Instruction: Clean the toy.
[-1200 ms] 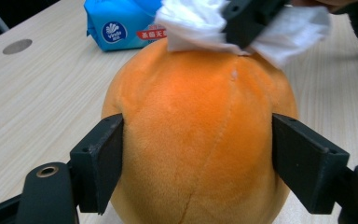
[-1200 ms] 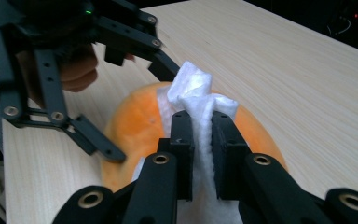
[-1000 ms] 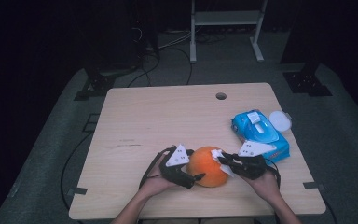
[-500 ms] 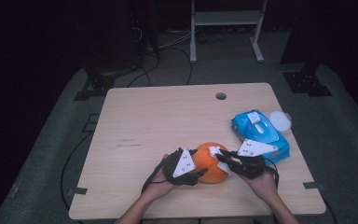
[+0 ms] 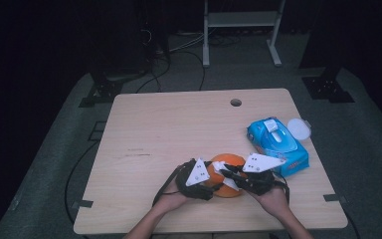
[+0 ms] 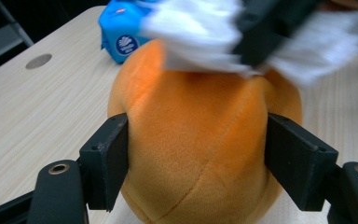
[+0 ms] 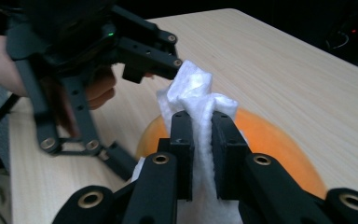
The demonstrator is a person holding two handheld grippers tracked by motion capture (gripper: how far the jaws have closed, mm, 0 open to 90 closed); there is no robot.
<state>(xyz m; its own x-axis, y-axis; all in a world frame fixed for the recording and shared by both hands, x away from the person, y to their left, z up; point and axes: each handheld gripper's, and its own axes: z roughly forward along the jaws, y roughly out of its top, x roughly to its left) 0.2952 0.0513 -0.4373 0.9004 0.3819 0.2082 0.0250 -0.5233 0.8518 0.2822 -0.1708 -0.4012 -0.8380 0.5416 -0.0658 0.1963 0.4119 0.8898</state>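
left hand-held gripper: my jaws just closed, clamping orange plush ball
right hand-held gripper: pinching white wipe
step: wiping the ball's top
next: drag the wipe toward 6 o'clock

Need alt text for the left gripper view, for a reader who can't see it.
An orange plush ball sits squeezed between the left gripper's two black jaws on a light wooden table. Above it, the right gripper holds a white wipe against the ball's top, and a blue wipes pack lies behind.

lab | bare table, floor cables, metal stand
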